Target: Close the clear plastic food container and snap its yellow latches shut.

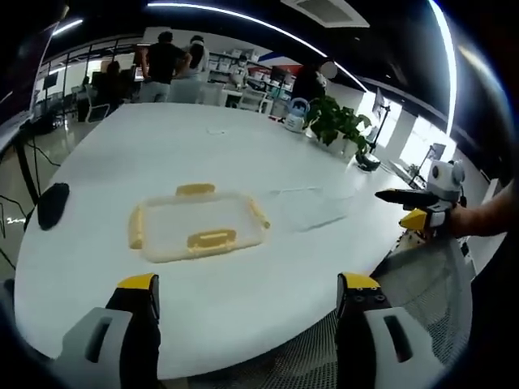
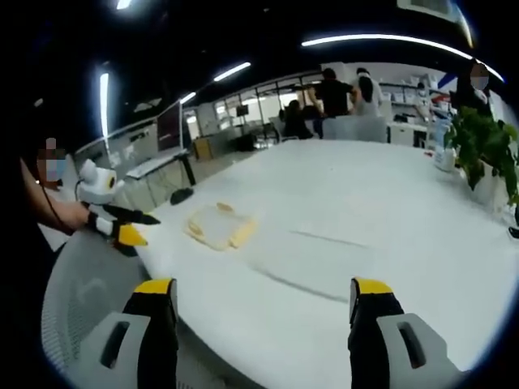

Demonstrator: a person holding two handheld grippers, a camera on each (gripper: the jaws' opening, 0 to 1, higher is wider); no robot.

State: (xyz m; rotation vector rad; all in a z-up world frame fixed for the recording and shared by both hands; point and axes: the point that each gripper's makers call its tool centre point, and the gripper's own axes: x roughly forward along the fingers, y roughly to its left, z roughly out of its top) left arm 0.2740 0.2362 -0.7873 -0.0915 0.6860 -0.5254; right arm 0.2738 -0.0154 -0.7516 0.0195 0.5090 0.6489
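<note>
White tabletop (image 1: 243, 154) carries the clear plastic food container (image 1: 197, 226), its lid lying on it and yellow latches (image 1: 212, 239) showing along its edges. In the left gripper view a dark pouch-like object (image 1: 52, 204) sits near the table's left edge. The left gripper (image 1: 247, 296) hovers off the near edge, short of the container, jaws spread wide with nothing between them. At that view's right a hand (image 1: 470, 219) holds the right gripper (image 1: 409, 207) level beside the table, pointing inward. In the right gripper view the left gripper (image 2: 130, 227) appears at far left, the container (image 2: 217, 226) lies beyond it on the table, and the right gripper (image 2: 263, 296) hangs released and empty. A potted plant (image 2: 482, 146) stands at right.
</note>
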